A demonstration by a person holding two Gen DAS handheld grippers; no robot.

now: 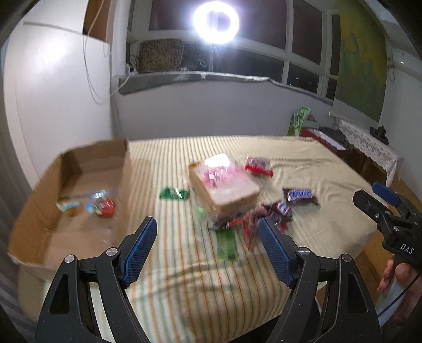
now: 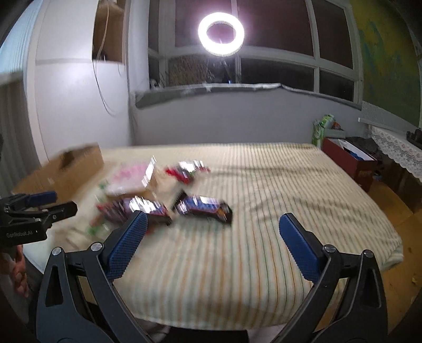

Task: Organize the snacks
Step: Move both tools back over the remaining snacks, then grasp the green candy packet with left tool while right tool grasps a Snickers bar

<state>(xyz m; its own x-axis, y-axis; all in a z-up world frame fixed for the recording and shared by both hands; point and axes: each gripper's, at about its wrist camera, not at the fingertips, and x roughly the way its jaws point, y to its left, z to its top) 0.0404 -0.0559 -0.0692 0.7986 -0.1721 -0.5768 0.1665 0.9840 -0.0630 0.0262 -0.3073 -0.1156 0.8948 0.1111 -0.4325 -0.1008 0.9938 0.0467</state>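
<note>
Snacks (image 1: 237, 203) piled on striped bed (image 1: 184, 277) | cardboard box (image 1: 79, 184) beside | left gripper (image 1: 207, 242) fingers wide, empty | right gripper (image 2: 213, 237) fingers wide, empty

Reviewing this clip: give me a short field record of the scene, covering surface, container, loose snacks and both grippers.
surface: striped cloth covering the table
container: open cardboard box at the table's left edge, a few small snack packets inside
loose snacks: wrapped bread loaf, dark candy bar, green packet, pile of mixed wrappers; labels blurred
left gripper: open, empty, above the cloth near the pile
right gripper: open, empty, near the dark candy bars
lighting: ring light by the window
</note>
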